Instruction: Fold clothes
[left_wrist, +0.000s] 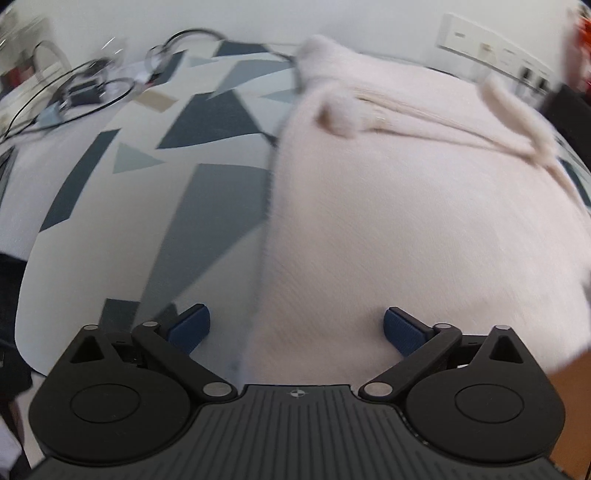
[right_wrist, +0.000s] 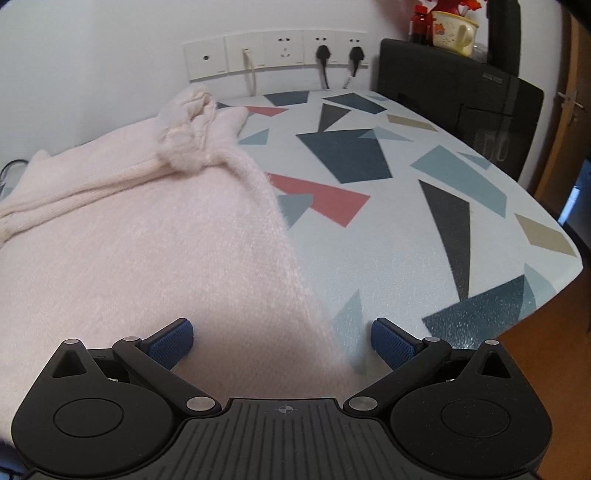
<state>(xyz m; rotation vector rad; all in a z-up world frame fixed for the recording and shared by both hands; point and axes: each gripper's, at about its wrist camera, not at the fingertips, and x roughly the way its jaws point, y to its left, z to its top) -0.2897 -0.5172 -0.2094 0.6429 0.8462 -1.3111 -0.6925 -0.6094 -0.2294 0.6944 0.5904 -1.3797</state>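
So both sets of fingers are spread wide with nothing between them: the left gripper (left_wrist: 295, 330) has its blue pads hovering right over the left side edge of the pale pink sweater (left_wrist: 388, 221), one pad over the patterned counter (left_wrist: 110, 206) and the other over the knit, so that edge runs pretty much straight away from the fingers down the middle of the gap. The right gripper (right_wrist: 282, 345) mirrors that on the other side, straddling the sweater's (right_wrist: 147, 240) right edge with one pad over fabric and one over bare counter (right_wrist: 406, 240). The long axis of the sweater points away from both hands, toward the wall sockets (right_wrist: 277, 55), with a bunched-up sleeve or collar lump at the far end. Neither hand looks clearly closer, each is parked at its own near corner, so I'd guess the next move is a two-handed pinch on those edges. The left view is kinda blurry, so whether the pads actually touch the fabric I can't tell
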